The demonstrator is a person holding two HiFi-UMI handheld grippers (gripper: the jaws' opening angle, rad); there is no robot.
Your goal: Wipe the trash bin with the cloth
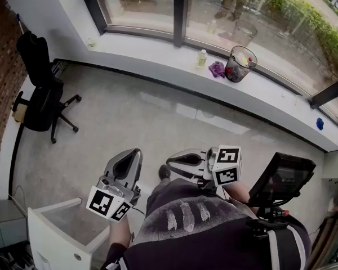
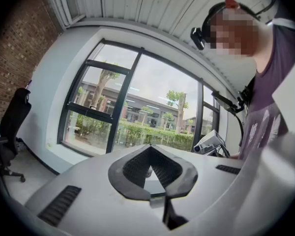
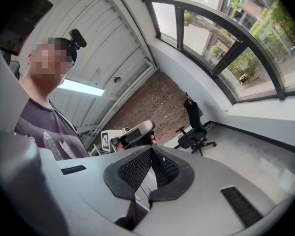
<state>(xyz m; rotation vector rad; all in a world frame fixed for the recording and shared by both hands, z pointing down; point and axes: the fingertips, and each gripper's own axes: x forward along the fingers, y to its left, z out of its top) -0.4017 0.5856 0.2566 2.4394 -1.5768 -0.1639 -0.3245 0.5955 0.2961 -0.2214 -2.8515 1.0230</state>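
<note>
Lying on the far windowsill, the cloth sits beside the trash bin. Left gripper and right gripper are closed, empty.

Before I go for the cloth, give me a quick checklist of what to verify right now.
1. Cloth found: ok, the purple cloth lies on the windowsill beside the trash bin.
2. Trash bin standing: ok.
3. Left claw empty: ok, shut on nothing.
4. Right claw empty: ok, shut on nothing.
5. A claw open to grasp: not ok.
6. Cloth within reach: not ok, both claws are near the body, far from the windowsill.
</note>
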